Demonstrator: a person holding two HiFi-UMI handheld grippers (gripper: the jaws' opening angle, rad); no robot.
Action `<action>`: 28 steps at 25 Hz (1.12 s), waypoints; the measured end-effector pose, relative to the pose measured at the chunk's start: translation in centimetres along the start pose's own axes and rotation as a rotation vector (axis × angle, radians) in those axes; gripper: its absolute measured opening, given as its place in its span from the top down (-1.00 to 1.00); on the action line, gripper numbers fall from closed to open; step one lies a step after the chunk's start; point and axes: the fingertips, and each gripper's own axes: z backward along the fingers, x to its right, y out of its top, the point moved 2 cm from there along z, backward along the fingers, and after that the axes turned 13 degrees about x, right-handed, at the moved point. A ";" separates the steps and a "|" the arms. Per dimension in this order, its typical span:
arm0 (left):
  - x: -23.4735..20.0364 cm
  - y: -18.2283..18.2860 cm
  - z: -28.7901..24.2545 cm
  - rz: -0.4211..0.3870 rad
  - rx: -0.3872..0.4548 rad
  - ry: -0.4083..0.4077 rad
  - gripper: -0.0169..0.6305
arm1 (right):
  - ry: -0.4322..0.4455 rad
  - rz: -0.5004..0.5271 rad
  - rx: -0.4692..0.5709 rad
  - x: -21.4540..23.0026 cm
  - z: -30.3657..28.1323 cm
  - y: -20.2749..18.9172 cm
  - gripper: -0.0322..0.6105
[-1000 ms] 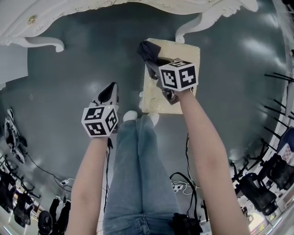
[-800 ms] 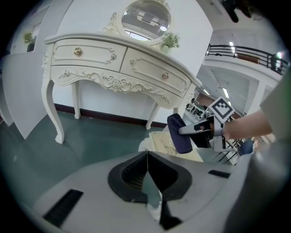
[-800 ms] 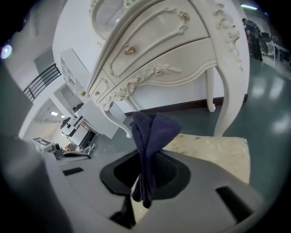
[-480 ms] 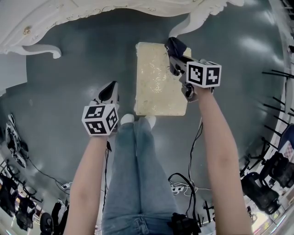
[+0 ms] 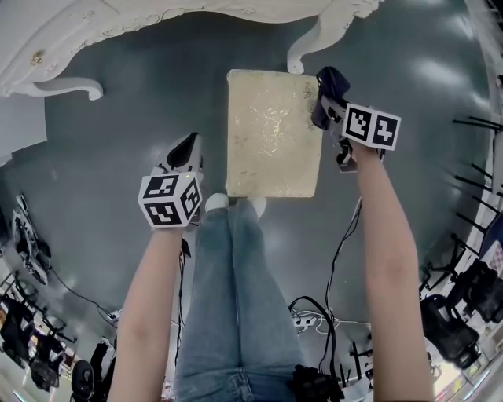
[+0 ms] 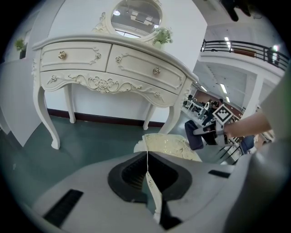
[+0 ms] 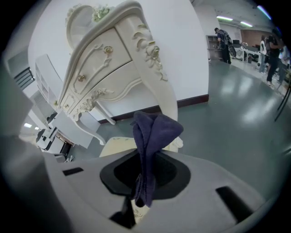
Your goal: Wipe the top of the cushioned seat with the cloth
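The cushioned seat (image 5: 271, 133) is a cream rectangle on the grey floor, straight ahead of the person's feet; its top also shows in the left gripper view (image 6: 169, 144). My right gripper (image 5: 328, 100) is shut on a dark blue cloth (image 5: 331, 86) at the seat's far right corner. The cloth (image 7: 152, 136) hangs bunched between the jaws and hides their tips. I cannot tell whether it touches the cushion. My left gripper (image 5: 187, 149) hangs left of the seat over bare floor, jaws pressed together with nothing in them (image 6: 147, 154).
A white carved dressing table (image 5: 157, 20) stands just beyond the seat, with one leg (image 5: 313, 43) close to its far edge. The person's jeans legs and white shoes (image 5: 222, 200) meet the seat's near edge. Cables (image 5: 330, 259) and equipment stands line the floor behind and to the sides.
My right gripper has swept the cloth from the seat's far left corner across to its far right edge. The left gripper has stayed where it was.
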 end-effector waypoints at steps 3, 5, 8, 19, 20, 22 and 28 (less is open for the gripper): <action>0.3 -0.2 -0.3 -0.003 -0.002 0.006 0.93 | -0.056 -0.033 0.010 2.3 -0.2 0.3 0.77; 0.5 -0.6 -0.5 -0.005 -0.005 0.005 0.93 | -0.086 -0.052 -0.001 3.4 -0.3 0.2 0.77; 0.6 -1.0 -0.7 -0.014 -0.016 0.009 0.93 | -0.105 -0.091 -0.034 4.3 -0.9 -0.3 0.77; 0.4 -1.1 -1.8 -0.019 -0.014 0.018 0.93 | -0.189 -0.020 -0.234 6.5 -3.6 -1.9 0.77; 0.2 -1.1 -1.9 -0.021 -0.014 0.017 0.93 | -0.197 -0.016 -0.240 6.7 -3.8 -1.9 0.77; -0.3 -1.2 -2.0 -0.022 -0.015 0.019 0.93 | -0.209 0.003 -0.251 6.9 -4.3 -1.7 0.77; -0.9 -2.2 -1.7 -0.008 -0.016 0.022 0.93 | -0.234 0.149 -0.294 6.6 -4.6 -1.5 0.78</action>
